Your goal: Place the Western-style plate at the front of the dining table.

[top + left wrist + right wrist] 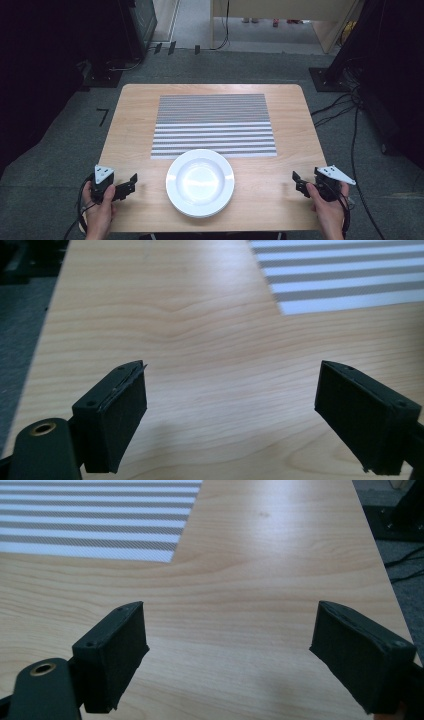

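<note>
Both grippers' fingers are standing wide and gripping nothing: the left gripper [131, 183] is hovering at the plate's [200, 182] 9 o'clock, the right gripper [297, 182] at its 3 o'clock, each well apart from the rim. The 2 sets of fingers are risking a slip on the plate's thin, glossy edge, tipping it or skidding it across the tabletop [137, 125] toward the striped mat [215, 125] at 12 o'clock.
</note>
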Tool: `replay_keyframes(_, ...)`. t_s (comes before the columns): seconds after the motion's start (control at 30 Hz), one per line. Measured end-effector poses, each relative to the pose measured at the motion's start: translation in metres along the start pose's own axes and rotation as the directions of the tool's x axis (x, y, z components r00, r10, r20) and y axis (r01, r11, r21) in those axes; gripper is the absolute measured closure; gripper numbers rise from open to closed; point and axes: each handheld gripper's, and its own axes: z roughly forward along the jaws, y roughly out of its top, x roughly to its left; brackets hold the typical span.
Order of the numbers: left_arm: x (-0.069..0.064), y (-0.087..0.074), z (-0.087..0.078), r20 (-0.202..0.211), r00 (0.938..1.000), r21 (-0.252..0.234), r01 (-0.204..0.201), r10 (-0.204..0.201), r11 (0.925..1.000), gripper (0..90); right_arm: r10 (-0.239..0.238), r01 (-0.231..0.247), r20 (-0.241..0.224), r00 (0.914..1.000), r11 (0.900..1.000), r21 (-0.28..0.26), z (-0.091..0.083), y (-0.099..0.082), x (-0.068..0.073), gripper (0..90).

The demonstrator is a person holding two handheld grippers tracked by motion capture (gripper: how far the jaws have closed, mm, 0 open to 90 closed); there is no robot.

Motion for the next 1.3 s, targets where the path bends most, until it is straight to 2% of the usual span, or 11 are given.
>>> replay_keyframes(0.17, -0.017, 0.010, -0.002, 0.068, 0.9977, -0.016, -0.009, 0.010, 0.9998, 13.6, -0.012, 0.011, -0.027, 0.9996, 0.9996, -0.025, -0.004, 0.009, 0.012, 14.6)
replay_keyframes(0.3, -0.026, 0.015, -0.002, 0.094, 0.9952, -0.017, -0.024, 0.026, 0.9996, 13.6, -0.024, 0.022, -0.053, 0.9983, 0.9990, -0.040, -0.006, 0.016, 0.023, 14.5)
replay_keyframes(0.47, -0.032, 0.021, -0.005, 0.129, 0.9915, -0.028, -0.014, 0.018, 0.9995, 13.6, -0.047, 0.041, -0.086, 0.9952, 0.9970, -0.066, -0.012, 0.028, 0.039, 14.5)
replay_keyframes(0.77, -0.047, 0.030, -0.003, 0.158, 0.9864, -0.032, -0.041, 0.046, 0.9986, 13.6, -0.056, 0.045, -0.121, 0.9910, 0.9946, -0.093, -0.016, 0.041, 0.056, 14.7)
replay_keyframes(1.0, -0.060, 0.034, 0.000, 0.183, 0.9811, -0.033, -0.059, 0.064, 0.9977, 13.6, -0.067, 0.053, -0.144, 0.9874, 0.9941, -0.095, -0.012, 0.048, 0.071, 15.1)
replay_keyframes(1.13, -0.066, 0.034, 0.001, 0.197, 0.9779, -0.036, -0.063, 0.068, 0.9974, 13.6, -0.056, 0.040, -0.162, 0.9852, 0.9939, -0.103, -0.009, 0.051, 0.079, 16.0)
replay_keyframes(1.3, -0.074, 0.033, 0.003, 0.208, 0.9742, -0.035, -0.083, 0.088, 0.9959, 13.6, -0.073, 0.053, -0.175, 0.9819, 0.9920, -0.114, -0.006, 0.055, 0.092, 16.6)
